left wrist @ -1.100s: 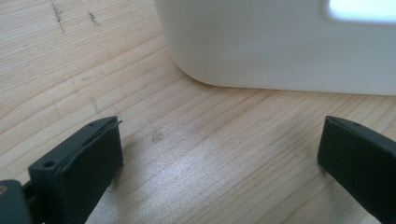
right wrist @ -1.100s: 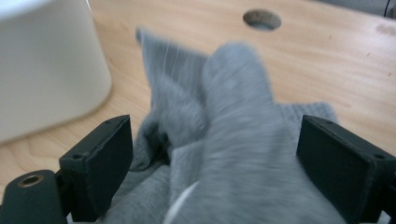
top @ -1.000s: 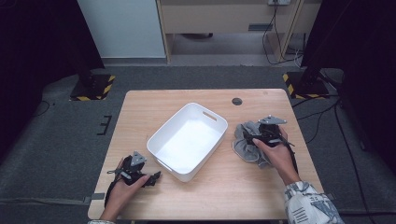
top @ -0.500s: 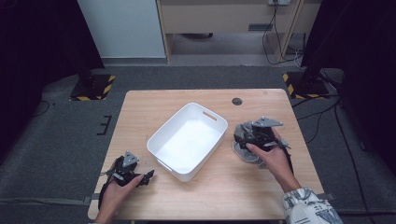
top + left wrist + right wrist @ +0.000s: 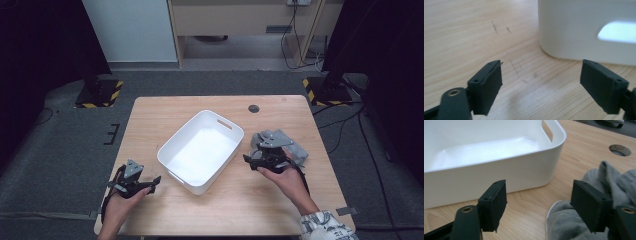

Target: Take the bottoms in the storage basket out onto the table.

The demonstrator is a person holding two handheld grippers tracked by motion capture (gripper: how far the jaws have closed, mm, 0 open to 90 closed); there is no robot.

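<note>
Wooden table (image 5: 280, 200), seen from above. White tub (image 5: 201, 150) at centre, set at a slant, nothing inside; handle slot in each end wall.

Grey cloth (image 5: 292, 149) bunched on the table just right of the tub, near the right edge. Apart from the tub wall, with bare wood between them.

Right tool (image 5: 266, 159) held in the right hand (image 5: 282, 176), low over the near left part of the cloth. In the right gripper view, jaws apart and just now closing in; only bare table in the gap between them. Right pad in front of the grey folds, cannot tell whether touching. No grip on the cloth. Tub's side wall straight ahead of the jaws.

Left tool (image 5: 150, 182) in the left hand (image 5: 120, 207), at the near left corner of the table, aimed at the tub's near end. In the left gripper view, jaws apart, likewise just narrowing, nothing between them but wood grain. Tub corner and handle slot just beyond the tips, not touched.

Round hole (image 5: 254, 108) in the table beyond the tub.
</note>
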